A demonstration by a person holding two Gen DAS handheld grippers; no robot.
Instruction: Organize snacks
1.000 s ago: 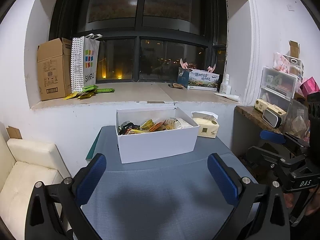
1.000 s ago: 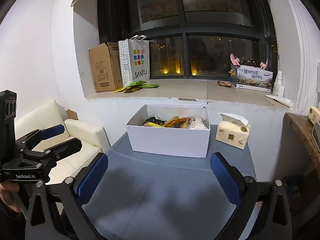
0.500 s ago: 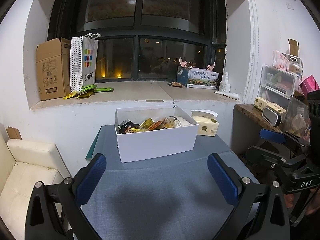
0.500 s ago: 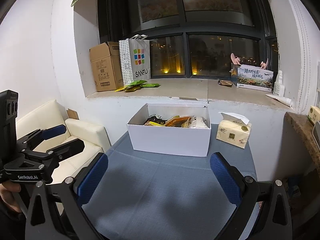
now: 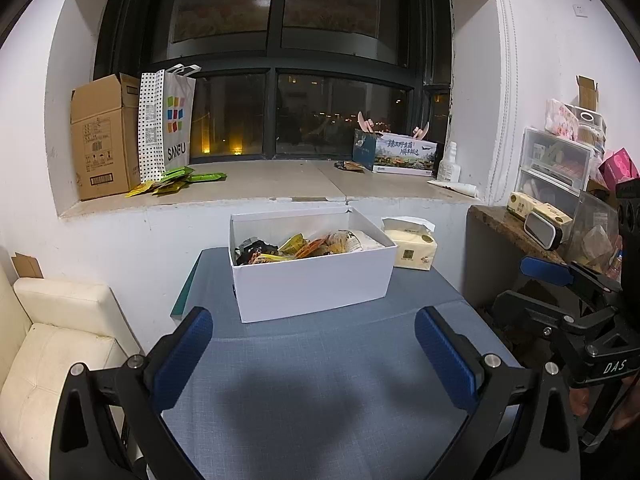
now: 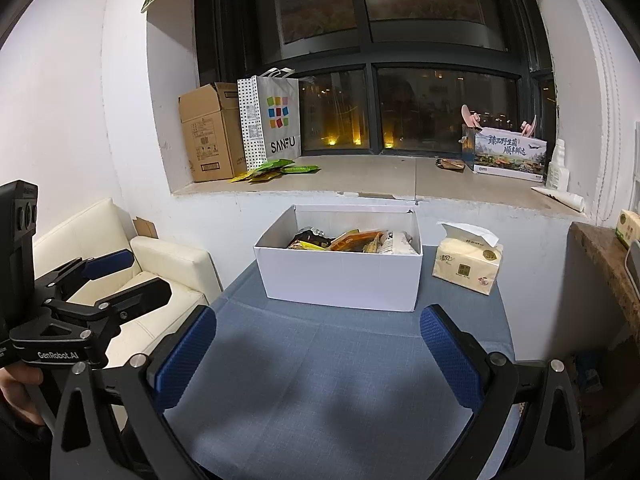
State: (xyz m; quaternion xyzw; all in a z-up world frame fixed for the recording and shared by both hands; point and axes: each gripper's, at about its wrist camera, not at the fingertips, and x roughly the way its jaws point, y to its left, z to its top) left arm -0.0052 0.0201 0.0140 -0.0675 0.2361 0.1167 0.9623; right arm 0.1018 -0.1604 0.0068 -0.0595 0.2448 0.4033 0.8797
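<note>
Left wrist view, nearest first: the left tool hangs over the blue-grey counter with its blue-padded fingers spread wide and nothing between them. At the right edge the right tool shows from the side, also spread and holding nothing. Beyond the fingertips, toward the counter's far end, stands a white box, open at the top, with snacks heaped inside: dark, yellow and orange packets. Just beside the box on its right sits a tissue pack. Left of the counter is a cream sofa. Farther back, on the sill, a carton and a SANFU bag stand side by side at the left, with green and yellow packets lying loose at the bag's foot. A printed box sits at the sill's right end before the dark window.

Right wrist view: the right tool is likewise spread over the counter, empty. At the left edge the left tool appears open. The box stands ahead, apart from the fingertips, with the snacks inside and the tissue pack near its right side. The carton, bag and loose packets rest on the sill behind.
</note>
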